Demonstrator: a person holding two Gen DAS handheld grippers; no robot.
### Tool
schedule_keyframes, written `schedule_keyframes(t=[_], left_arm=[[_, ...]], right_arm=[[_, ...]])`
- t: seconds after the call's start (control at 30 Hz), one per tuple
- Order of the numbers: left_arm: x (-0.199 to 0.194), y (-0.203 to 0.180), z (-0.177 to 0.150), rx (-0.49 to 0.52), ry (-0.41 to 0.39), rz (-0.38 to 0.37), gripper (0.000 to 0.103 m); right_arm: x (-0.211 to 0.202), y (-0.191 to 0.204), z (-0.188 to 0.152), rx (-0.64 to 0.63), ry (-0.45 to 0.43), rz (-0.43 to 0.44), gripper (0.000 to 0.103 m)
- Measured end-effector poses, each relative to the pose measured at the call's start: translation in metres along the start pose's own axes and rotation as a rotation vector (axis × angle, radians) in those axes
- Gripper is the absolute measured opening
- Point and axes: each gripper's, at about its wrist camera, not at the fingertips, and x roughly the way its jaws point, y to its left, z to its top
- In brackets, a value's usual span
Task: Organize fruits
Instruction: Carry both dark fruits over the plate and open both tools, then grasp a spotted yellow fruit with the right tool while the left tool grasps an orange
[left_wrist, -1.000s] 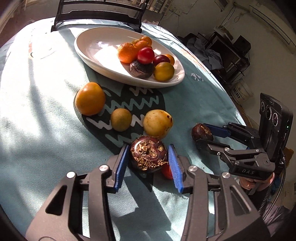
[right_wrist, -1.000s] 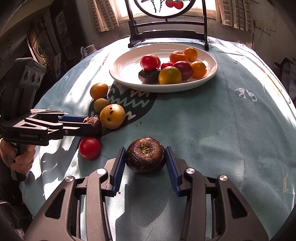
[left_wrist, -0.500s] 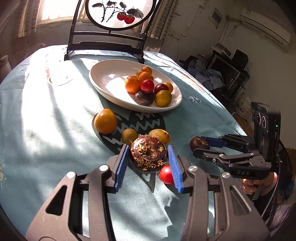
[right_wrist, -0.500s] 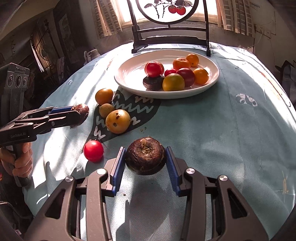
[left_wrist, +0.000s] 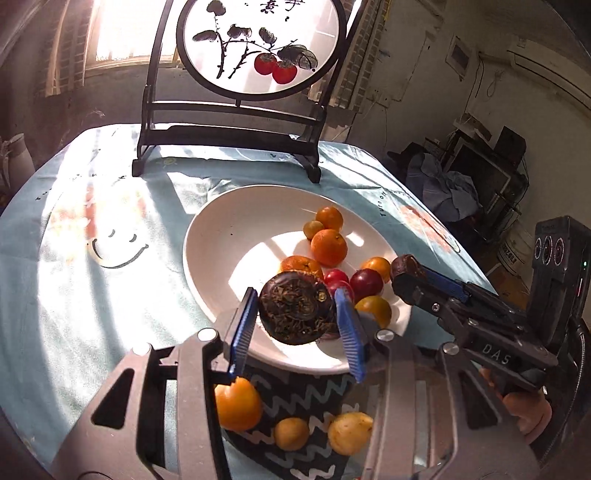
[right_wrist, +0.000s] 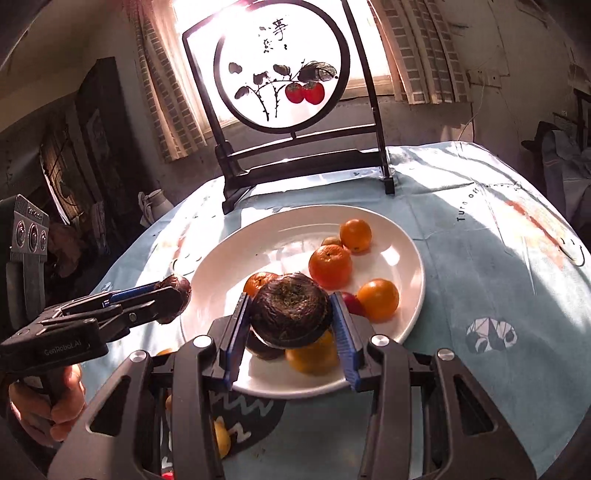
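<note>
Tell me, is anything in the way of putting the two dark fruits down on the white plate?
Partly. Both grippers hold dark fruits, left and right, above the white plate. The oranges and red fruits crowd its near right part. The plate's left half is bare, so nothing blocks that spot.

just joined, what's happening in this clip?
A person with two handheld grippers is sorting fruit onto a white plate. The left gripper is clamped on a dark brown wrinkled fruit and holds it over the plate's near edge. The right gripper grips a similar dark fruit, also above the plate. Neither is released yet. The plate already holds oranges and small red fruits. A large orange fruit and two yellow ones remain on the tablecloth.
</note>
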Motion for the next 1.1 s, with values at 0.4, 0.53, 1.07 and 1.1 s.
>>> schedule_keyframes(t=[0.4, 0.53, 1.07, 1.1], left_arm=[[-0.033, 0.015, -0.004, 0.014, -0.144, 0.166, 0.101], [-0.039, 0.031, -0.021, -0.028, -0.128, 0.233, 0.101], [-0.044, 0.065, -0.04, -0.123, -0.057, 0.306, 0.101], [-0.044, 0.066, -0.04, -0.129, -0.054, 0.304, 0.101]], right_arm=[[-0.018, 0.012, 0.0, -0.023, -0.011, 0.078, 0.054], [-0.03, 0.039, -0.022, -0.1, 0.026, 0.147, 0.054], [-0.009, 0.068, -0.065, -0.215, 0.222, 0.148, 0.054], [-0.008, 0.068, -0.066, -0.216, 0.23, 0.151, 0.054]])
